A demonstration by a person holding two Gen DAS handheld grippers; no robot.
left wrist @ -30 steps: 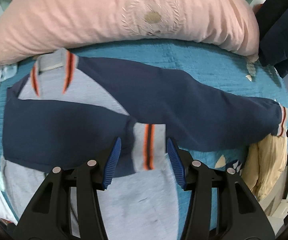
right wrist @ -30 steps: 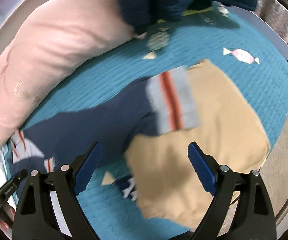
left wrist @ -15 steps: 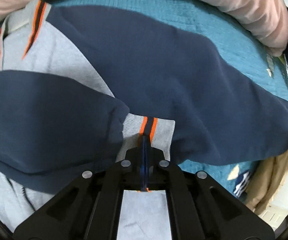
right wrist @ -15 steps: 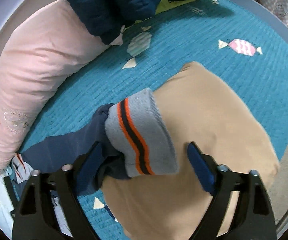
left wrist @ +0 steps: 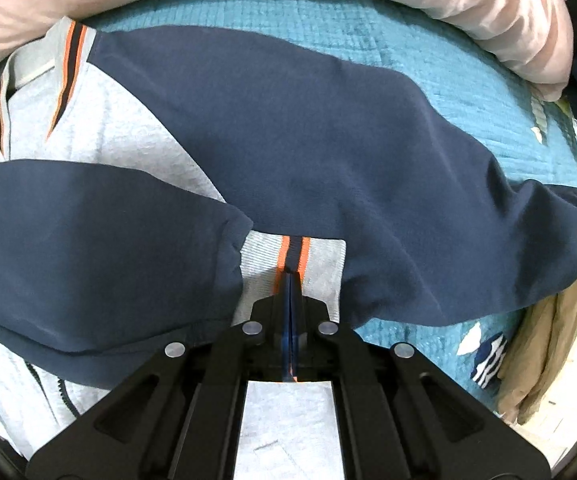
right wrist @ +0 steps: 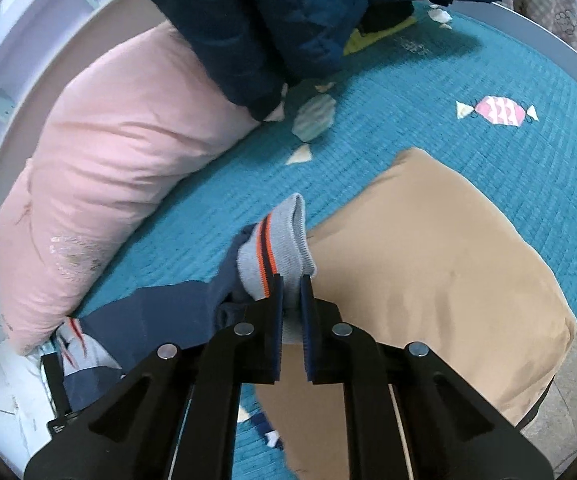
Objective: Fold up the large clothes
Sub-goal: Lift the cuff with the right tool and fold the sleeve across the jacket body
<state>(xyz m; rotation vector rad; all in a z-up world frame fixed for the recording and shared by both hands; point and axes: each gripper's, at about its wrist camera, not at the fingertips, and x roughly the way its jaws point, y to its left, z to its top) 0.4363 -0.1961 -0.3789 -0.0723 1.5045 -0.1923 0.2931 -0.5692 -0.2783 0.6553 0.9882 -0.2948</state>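
Note:
A grey jacket (left wrist: 128, 140) with navy sleeves lies spread on the teal bedspread (left wrist: 408, 32). One navy sleeve (left wrist: 88, 240) is folded across the body. Its grey cuff (left wrist: 324, 260) has orange and navy stripes, and my left gripper (left wrist: 290, 278) points down and is shut on that cuff at the stripes. The other sleeve (left wrist: 328, 140) stretches out to the right. Its striped cuff (right wrist: 276, 248) stands bunched between the pads of my right gripper (right wrist: 291, 280), whose jaws are closing and press on the grey rib. That cuff rests at the edge of a tan garment (right wrist: 428, 260).
A long pink pillow (right wrist: 108, 168) lies along the far side of the bed. A dark blue padded jacket (right wrist: 268, 20) hangs over the bed's far end. The tan garment (left wrist: 548, 360) lies near the bed's edge, with floor beyond it.
The left gripper came down and closed on the folded sleeve's cuff. The right gripper moved up to the other cuff and closed on it, and the cuff now stands bunched up.

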